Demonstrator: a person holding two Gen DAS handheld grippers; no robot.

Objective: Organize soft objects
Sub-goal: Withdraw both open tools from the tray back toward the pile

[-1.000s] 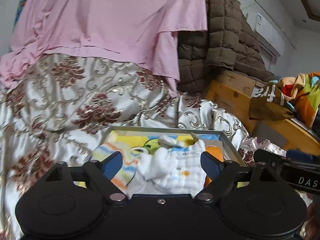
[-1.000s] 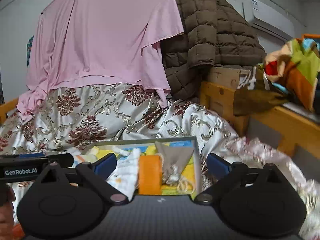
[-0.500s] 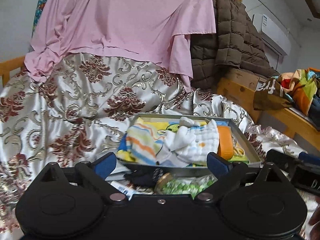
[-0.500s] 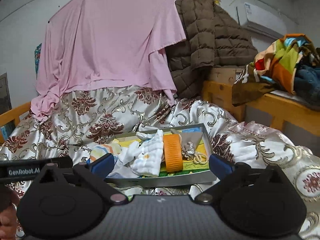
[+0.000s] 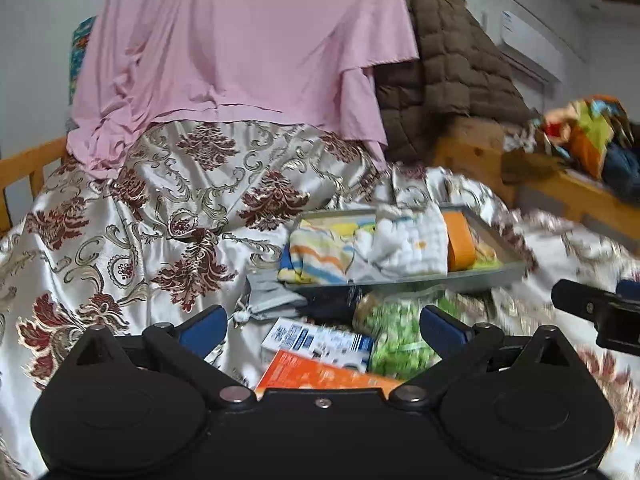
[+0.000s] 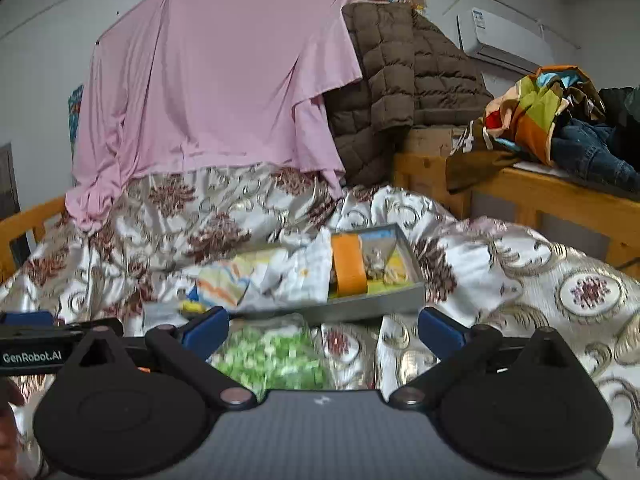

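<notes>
A grey tray sits on the patterned bedspread and holds a striped cloth, a white quilted cloth and an orange folded piece. My left gripper is open and empty, held back from the tray over a green-patterned bag. My right gripper is open and empty, also short of the tray, above the same green bag.
An orange packet, a white and blue box and a grey pouch lie in front of the tray. A pink sheet and brown quilted jacket hang behind. A wooden bench with clothes stands right.
Both grippers have pulled back and up from the tray; it now looks smaller and farther, and the bag, box and packet in front of it have come into view.
</notes>
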